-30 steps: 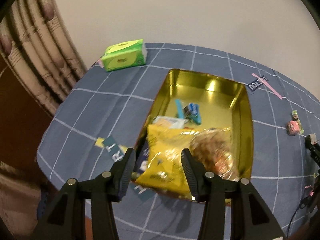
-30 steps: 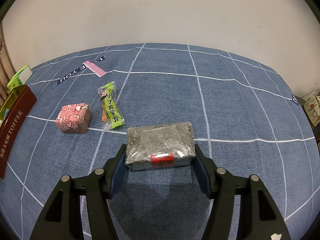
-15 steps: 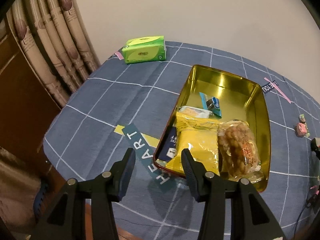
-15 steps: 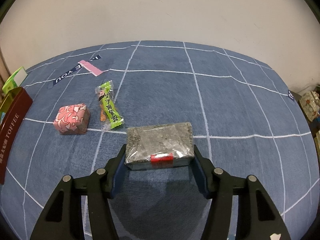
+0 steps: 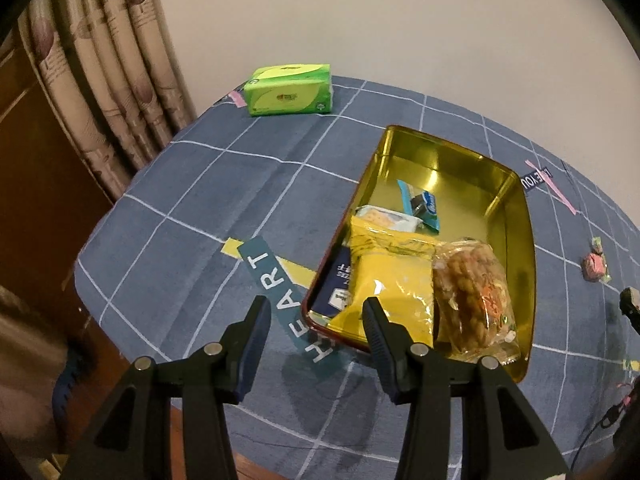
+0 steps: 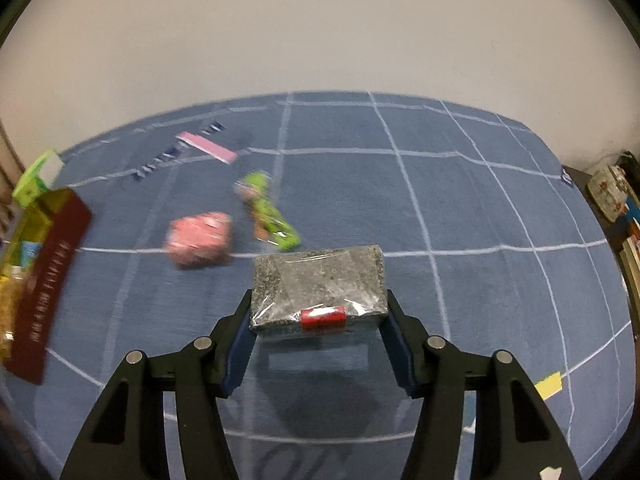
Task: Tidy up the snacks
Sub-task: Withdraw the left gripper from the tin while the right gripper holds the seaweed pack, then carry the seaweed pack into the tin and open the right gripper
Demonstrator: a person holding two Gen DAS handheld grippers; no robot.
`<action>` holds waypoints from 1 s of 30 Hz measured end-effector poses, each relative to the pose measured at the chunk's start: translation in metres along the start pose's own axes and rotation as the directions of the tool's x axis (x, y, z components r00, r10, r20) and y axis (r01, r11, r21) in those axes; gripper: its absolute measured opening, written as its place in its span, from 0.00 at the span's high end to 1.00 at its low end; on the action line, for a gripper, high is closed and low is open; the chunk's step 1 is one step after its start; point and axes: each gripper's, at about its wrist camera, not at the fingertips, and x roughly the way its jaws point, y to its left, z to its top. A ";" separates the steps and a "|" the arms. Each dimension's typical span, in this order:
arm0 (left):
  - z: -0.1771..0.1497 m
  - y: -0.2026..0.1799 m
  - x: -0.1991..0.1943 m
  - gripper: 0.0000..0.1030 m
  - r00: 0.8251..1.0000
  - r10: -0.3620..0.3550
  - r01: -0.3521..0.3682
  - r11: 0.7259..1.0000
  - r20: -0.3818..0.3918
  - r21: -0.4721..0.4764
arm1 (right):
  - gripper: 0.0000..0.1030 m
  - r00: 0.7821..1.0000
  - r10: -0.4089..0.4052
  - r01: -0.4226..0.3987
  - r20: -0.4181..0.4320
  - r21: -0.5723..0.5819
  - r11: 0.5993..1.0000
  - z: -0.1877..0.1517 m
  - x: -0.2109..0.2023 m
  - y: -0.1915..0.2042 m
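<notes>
Nearest the right wrist camera, the right gripper is closed on a grey speckled block wrapped in clear film with a red label on its near edge; both pads press its short ends, and the block hangs above its own shadow on the blue checked cloth of the tabletop. The jaws have just been closing a little with the block between them. Just beyond the block, to its left, lie a pink wrapped sweet and a green candy packet, both blurred and resting on the cloth, near each other but apart. Farther left, at the picture's edge, stands the dark red outer wall of the tin, with a green tissue pack behind it.

In the left wrist view, the left gripper hovers with its jaws partly open and nothing between them, above the cloth at the near corner of the tin. The tin's gold inside holds, at the near end, a yellow snack bag beside a clear bag of brown fried snacks; a dark blue packet lies partly under the yellow bag. Behind these sit a pale cracker packet and a small blue wrapper; the far end of the tin is bare metal. Left of the tin a printed strip reading HEART is part of the cloth. At the far edge of the tabletop, near the curtain, lies the tissue pack.
</notes>
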 end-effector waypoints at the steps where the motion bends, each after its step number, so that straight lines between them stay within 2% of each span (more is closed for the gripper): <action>1: 0.000 0.002 0.000 0.53 1.000 0.003 -0.003 1.000 0.000 -0.007 | 0.47 1.000 0.015 -0.015 0.009 -0.007 1.000 0.003 -0.005 0.006; 6: 0.001 0.013 0.002 0.53 1.000 0.009 -0.009 0.998 -0.011 -0.054 | 0.47 0.994 0.106 -0.102 0.038 -0.087 0.991 0.015 -0.026 0.054; 13: 0.002 0.032 0.005 0.53 0.999 0.014 -0.019 0.990 -0.031 -0.138 | 0.47 0.974 0.225 -0.221 -0.005 -0.199 0.955 0.020 -0.029 0.142; 23: 0.002 0.045 0.003 0.53 0.999 0.035 -0.041 0.981 -0.039 -0.190 | 0.47 0.956 0.291 -0.283 -0.027 -0.341 0.897 0.029 -0.029 0.240; 30: 0.000 0.052 0.005 0.53 0.996 0.069 -0.080 0.974 -0.056 -0.214 | 0.47 0.960 0.276 -0.271 -0.051 -0.423 0.865 0.034 -0.016 0.278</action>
